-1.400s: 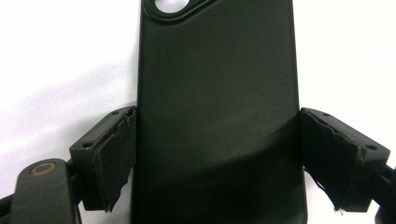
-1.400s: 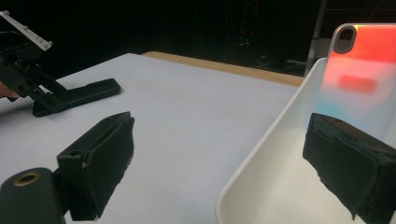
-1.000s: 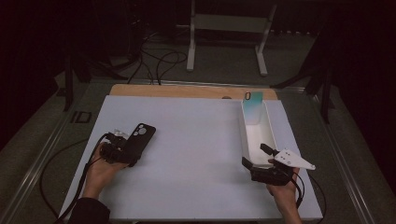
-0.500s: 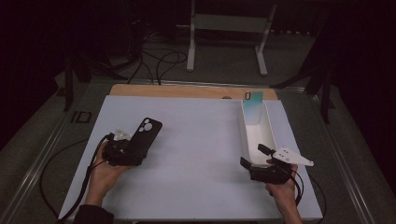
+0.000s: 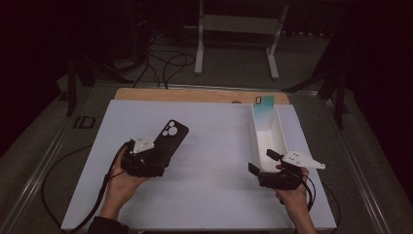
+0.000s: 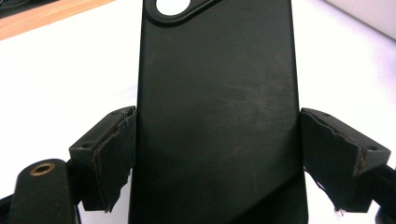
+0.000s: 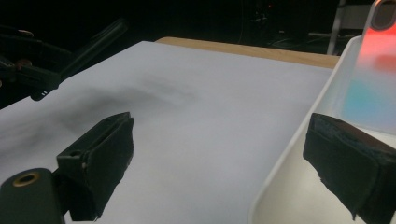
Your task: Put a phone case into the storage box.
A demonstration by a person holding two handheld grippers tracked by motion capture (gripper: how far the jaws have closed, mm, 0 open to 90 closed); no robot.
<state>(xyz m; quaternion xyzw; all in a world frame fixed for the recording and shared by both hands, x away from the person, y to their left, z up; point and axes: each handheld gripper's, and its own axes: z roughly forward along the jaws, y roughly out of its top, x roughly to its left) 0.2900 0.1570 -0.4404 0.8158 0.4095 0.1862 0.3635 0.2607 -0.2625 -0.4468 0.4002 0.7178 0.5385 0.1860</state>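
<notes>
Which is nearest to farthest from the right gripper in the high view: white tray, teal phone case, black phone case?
From the right gripper:
1. White tray: its near end sits right at the open jaws.
2. Teal phone case: upright at the tray's far end.
3. Black phone case: across the table, in the left gripper.

A dim room: the white table (image 5: 214, 146) is evenly lit from above while the floor and background fall into near black. The high view is soft and grainy. In the right gripper view, a blurred grey shadow smears across the table and the tray (image 7: 299, 154) looks hazy and washed out
</notes>
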